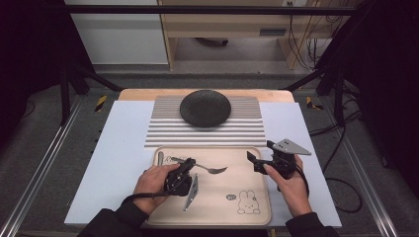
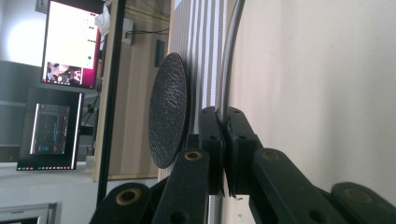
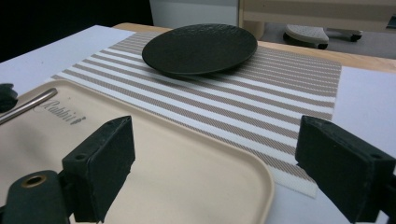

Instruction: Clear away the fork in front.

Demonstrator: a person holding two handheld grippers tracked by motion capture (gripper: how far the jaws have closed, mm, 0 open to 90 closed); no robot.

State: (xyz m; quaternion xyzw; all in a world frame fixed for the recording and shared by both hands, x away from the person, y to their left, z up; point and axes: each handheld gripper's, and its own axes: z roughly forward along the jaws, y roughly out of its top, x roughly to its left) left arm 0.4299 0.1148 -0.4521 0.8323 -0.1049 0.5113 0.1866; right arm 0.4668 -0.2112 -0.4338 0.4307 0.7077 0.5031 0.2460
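Observation:
A beige tray (image 1: 212,205) with a rabbit drawing lies near the table's front edge. Over its far left part my left gripper (image 1: 189,162) is shut on the handle of a metal utensil (image 1: 213,169), whose head points right just above the tray. In the left gripper view the jaws (image 2: 225,116) pinch the thin metal handle (image 2: 229,70), which runs on past them. My right gripper (image 1: 261,152) hangs open at the tray's right rim. Its two jaws (image 3: 219,163) stand wide apart with nothing between them, above the tray's corner (image 3: 154,158).
A black plate (image 1: 205,107) (image 3: 201,46) (image 2: 168,112) rests on a striped placemat (image 1: 168,126) (image 3: 289,88) behind the tray. A short metal piece (image 1: 160,158) lies at the tray's far left corner. A white sheet (image 1: 118,148) covers the table around them.

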